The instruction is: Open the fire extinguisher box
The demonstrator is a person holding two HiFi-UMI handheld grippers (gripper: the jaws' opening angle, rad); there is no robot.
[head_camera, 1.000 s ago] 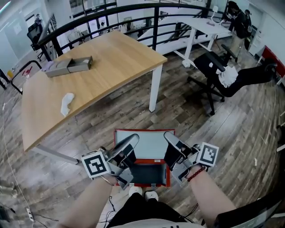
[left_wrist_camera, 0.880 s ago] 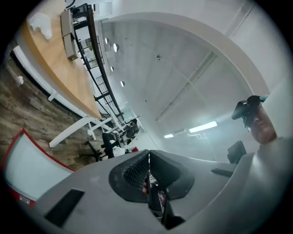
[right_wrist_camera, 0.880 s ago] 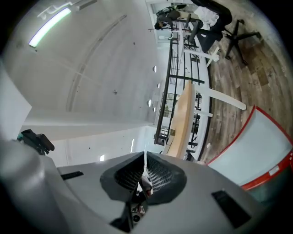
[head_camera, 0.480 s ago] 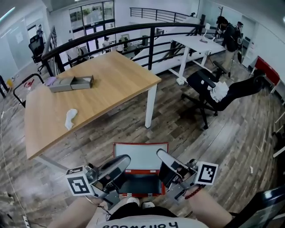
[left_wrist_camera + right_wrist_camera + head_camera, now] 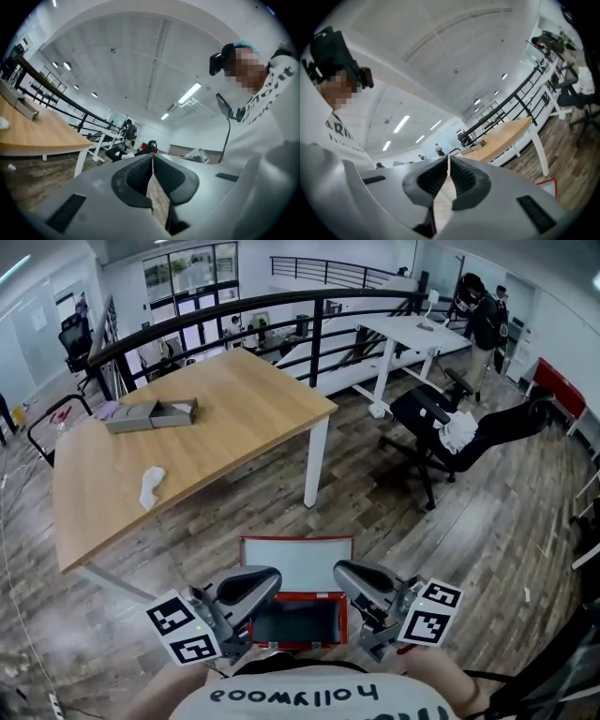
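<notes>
The table (image 5: 216, 427) fills 10 o'clock in the head view. The red box (image 5: 300, 620) sits on the floor (image 5: 450, 521) at 6 o'clock, lid (image 5: 298, 563) open. Above it, the left claw (image 5: 270, 577) and right claw (image 5: 343, 570) are each pressed together, empty.
</notes>
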